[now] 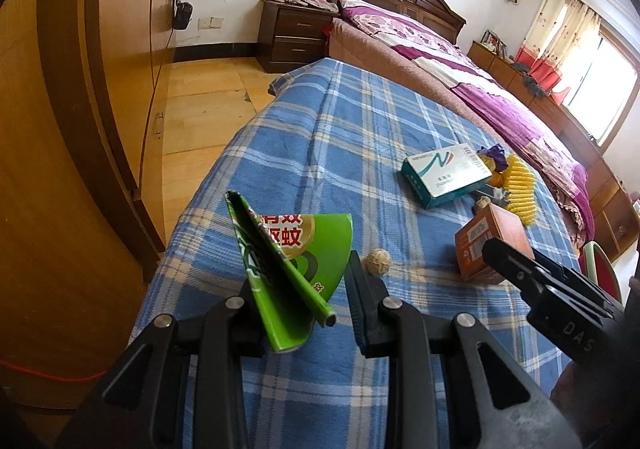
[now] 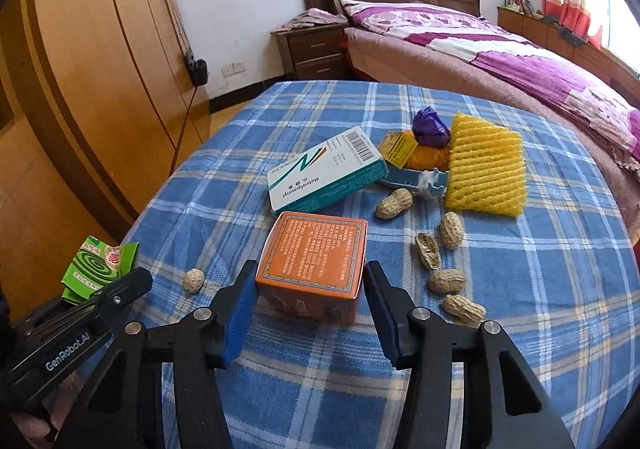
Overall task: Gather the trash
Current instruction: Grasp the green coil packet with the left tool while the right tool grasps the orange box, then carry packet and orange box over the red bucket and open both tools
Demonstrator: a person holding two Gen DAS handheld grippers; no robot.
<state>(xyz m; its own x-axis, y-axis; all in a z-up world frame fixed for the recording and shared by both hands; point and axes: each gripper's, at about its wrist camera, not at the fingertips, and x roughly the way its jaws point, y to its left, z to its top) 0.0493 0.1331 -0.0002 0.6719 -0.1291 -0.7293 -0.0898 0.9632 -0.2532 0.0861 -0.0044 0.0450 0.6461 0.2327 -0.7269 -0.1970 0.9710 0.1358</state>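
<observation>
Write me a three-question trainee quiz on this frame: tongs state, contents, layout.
1. True or false: the right tongs are shut on the orange box.
2. What sits between the fingers of the left tongs?
A. green mosquito-coil box
B. glass bottle
C. spoon
3. Fill in: seen from the right wrist camera, the white-and-teal medicine box lies ___ (nearer/farther) than the orange box.

Key:
1. False: they are open, one finger on each side of the box.
2. A
3. farther
</observation>
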